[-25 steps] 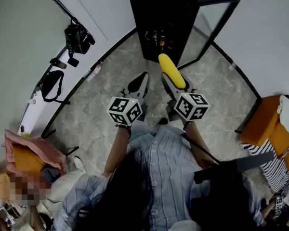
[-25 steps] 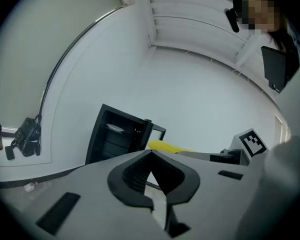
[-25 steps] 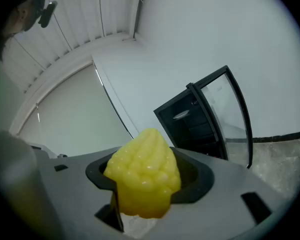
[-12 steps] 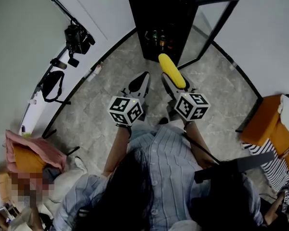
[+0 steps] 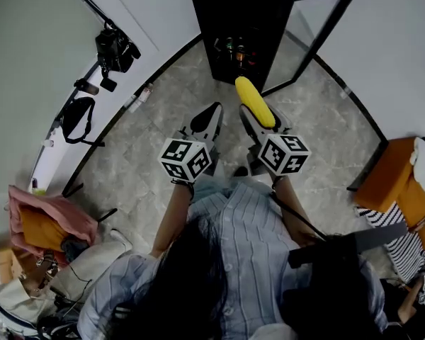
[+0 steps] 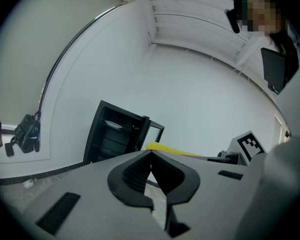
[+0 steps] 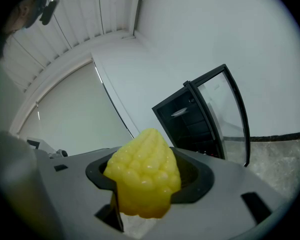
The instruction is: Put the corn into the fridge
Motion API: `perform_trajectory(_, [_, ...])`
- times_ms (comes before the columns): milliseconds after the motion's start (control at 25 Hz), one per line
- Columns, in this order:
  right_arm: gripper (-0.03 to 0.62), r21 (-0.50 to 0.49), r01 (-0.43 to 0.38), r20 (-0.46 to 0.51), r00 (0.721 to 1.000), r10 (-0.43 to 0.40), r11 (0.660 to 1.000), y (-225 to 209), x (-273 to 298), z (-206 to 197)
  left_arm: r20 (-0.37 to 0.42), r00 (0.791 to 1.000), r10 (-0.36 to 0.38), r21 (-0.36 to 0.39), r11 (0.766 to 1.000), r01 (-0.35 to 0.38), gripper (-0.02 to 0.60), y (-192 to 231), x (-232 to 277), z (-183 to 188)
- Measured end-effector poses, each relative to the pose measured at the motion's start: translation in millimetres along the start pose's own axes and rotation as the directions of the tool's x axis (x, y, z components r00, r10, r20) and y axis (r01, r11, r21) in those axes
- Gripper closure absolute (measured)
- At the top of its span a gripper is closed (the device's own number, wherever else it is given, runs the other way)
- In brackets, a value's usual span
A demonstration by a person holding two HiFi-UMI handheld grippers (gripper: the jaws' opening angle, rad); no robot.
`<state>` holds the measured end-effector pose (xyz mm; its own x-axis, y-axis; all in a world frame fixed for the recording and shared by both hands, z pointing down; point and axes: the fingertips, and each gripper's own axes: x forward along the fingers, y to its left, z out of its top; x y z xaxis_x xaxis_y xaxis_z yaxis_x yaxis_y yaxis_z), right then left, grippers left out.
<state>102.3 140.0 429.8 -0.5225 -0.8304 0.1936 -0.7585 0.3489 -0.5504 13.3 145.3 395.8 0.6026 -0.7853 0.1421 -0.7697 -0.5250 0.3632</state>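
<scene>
A yellow corn cob [image 5: 254, 101] sticks forward out of my right gripper [image 5: 257, 119], which is shut on it; in the right gripper view the corn [image 7: 143, 171] fills the space between the jaws. My left gripper [image 5: 207, 117] is beside it on the left, jaws shut with nothing between them [image 6: 151, 156]. The black fridge [image 5: 242, 27] stands straight ahead with its glass door [image 5: 313, 34] swung open to the right. Bottles [image 5: 234, 50] sit on a low shelf inside. The fridge [image 7: 187, 121] shows ahead and to the right of the corn; the fridge [image 6: 114, 134] is left of centre in the left gripper view.
A camera bag [image 5: 115, 50] and a black pouch [image 5: 74, 119] hang by the left wall. An orange seat [image 5: 397, 186] stands at the right. Clothes and bags [image 5: 46, 222] lie at the lower left. Grey stone floor [image 5: 163, 119] runs up to the fridge.
Both grippers and the corn have shifted slightly forward toward the fridge. The corn stays held in the right gripper. The head view has moved a little.
</scene>
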Motion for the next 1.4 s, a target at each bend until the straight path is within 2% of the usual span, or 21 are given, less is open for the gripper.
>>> perform_trajectory(520, [0.336,0.014,0.016,-0.005,1.000,-0.016,1.000,-11,19,6,-0.015,1.000,-0.003,0.006,1.000,0.003,0.572,12,15,4])
perform_trajectory(760, [0.336,0.026,0.034,-0.016,0.999,-0.034,0.999,-22,42,9,-0.017,1.000,-0.019,-0.002,1.000,0.019,0.572,37,45,14])
perform_trajectory(960, [0.336,0.057,0.077,-0.001,0.997,-0.077,0.995,-43,68,25,-0.044,0.997,-0.062,0.015,0.998,0.063,0.573,48,77,23])
perform_trajectory(1200, [0.336,0.090,0.107,0.004,0.994,-0.108,0.990,-49,114,34,-0.089,0.993,-0.081,0.043,0.995,0.085,0.573,85,102,37])
perform_trajectory(1400, [0.336,0.111,0.147,0.000,0.989,-0.148,0.983,-58,158,44,-0.110,0.989,-0.099,0.034,0.994,0.104,0.572,123,127,54])
